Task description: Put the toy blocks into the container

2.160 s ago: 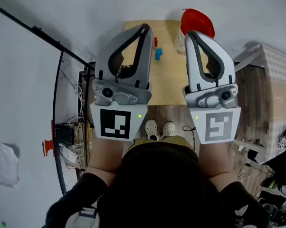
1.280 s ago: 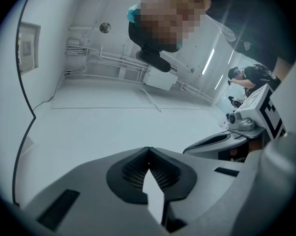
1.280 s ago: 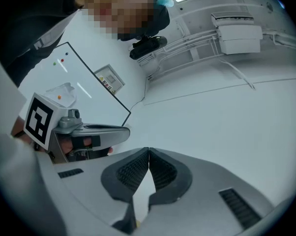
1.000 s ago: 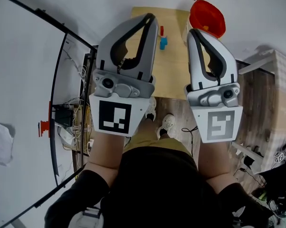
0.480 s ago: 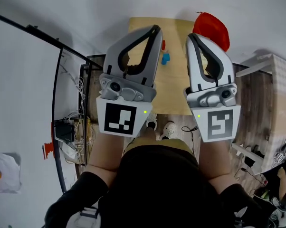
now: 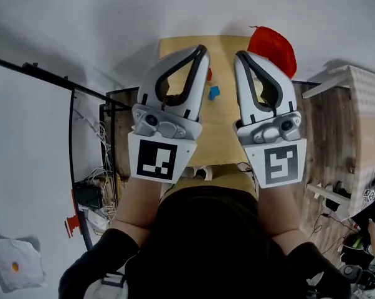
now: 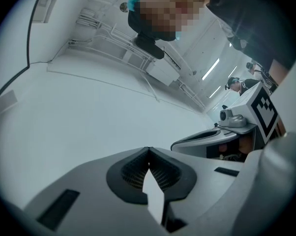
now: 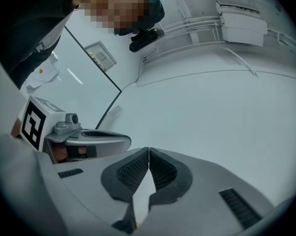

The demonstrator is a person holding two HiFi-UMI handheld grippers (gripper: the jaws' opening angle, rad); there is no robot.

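In the head view a small wooden table stands ahead, under my two raised grippers. On it lie a blue block and a red block, the red one partly hidden behind my left gripper. A red container sits at the table's far right corner, just beyond my right gripper. Both grippers are shut with nothing between the jaws, and both hang well above the table. The left gripper view and the right gripper view show only closed jaws against a white wall.
A black frame with loose cables stands left of the table. A light shelf unit and clutter on the wooden floor lie to the right. A white wall runs behind the table.
Both shut grippers have come forward with the person toward the table and drawn a little closer together. The person's shoes have slipped out of sight under the body.
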